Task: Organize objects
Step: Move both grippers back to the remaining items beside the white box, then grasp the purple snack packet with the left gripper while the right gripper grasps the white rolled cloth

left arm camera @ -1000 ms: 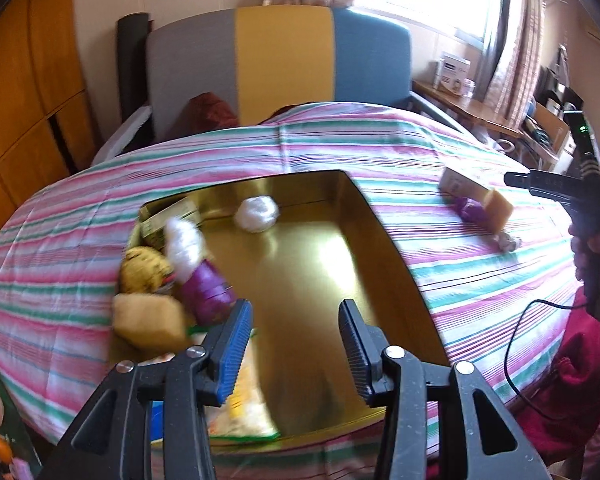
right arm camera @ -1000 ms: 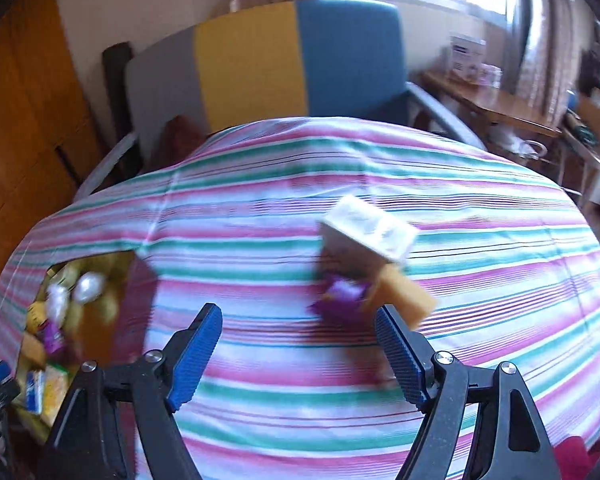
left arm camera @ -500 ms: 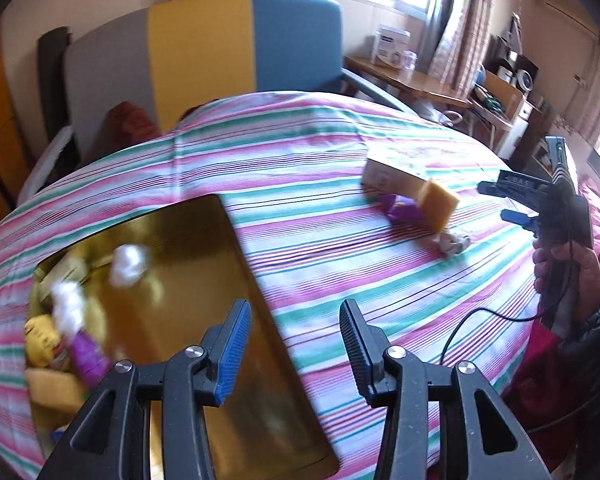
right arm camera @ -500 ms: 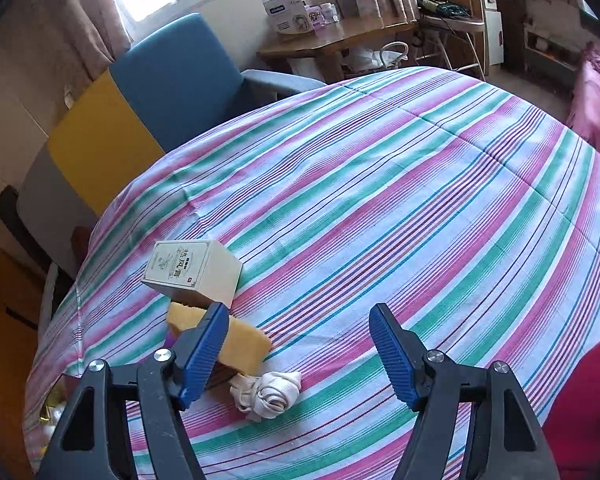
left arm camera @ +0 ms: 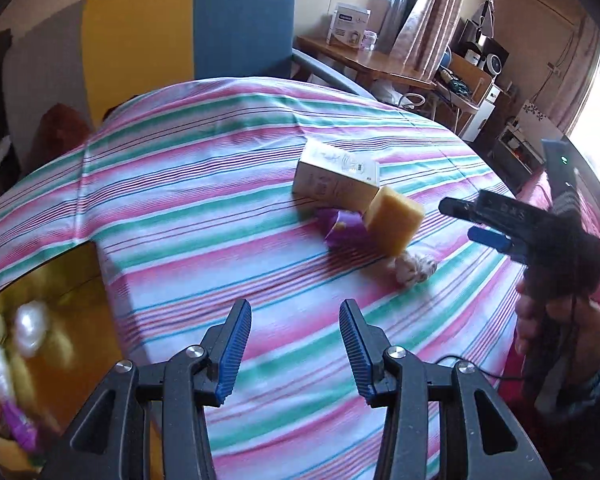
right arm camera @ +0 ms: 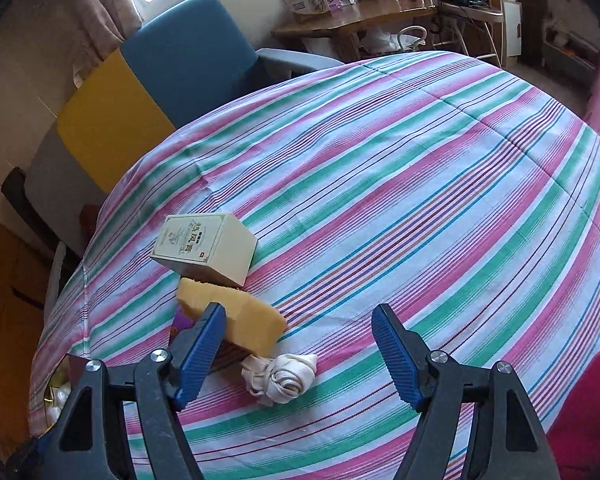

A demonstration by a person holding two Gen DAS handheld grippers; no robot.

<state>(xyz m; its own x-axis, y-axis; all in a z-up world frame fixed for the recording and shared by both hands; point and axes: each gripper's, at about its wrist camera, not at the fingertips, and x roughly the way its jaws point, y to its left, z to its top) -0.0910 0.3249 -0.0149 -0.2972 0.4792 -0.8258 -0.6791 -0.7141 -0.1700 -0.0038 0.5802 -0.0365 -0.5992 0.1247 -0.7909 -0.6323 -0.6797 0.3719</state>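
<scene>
On the striped tablecloth (left arm camera: 204, 200) lies a cluster: a cream box (left arm camera: 336, 176) (right arm camera: 206, 248), a yellow sponge (left arm camera: 394, 218) (right arm camera: 240, 316), a purple packet (left arm camera: 342, 226) (right arm camera: 178, 320) half hidden under them, and a white knotted cloth (left arm camera: 414, 268) (right arm camera: 284, 376). My left gripper (left arm camera: 296, 352) hovers short of the cluster, open with nothing between its fingers. My right gripper (right arm camera: 300, 348) (left arm camera: 474, 222) hangs over the cloth. Its jaws are opening and the pads touch nothing. Its left finger overlaps the sponge in the right wrist view.
A gold tray (left arm camera: 72, 280) holding several small items sits at the table's left end. Behind the table stands a grey, yellow and blue armchair (left arm camera: 240, 24). A wooden side table (right arm camera: 360, 20) with boxes is further back. A person's hand (left arm camera: 556, 312) holds the right gripper, a cable trailing.
The left gripper swung right, away from the tray, and now faces the cluster. The right gripper rolled and sank toward the white cloth, then held almost still.
</scene>
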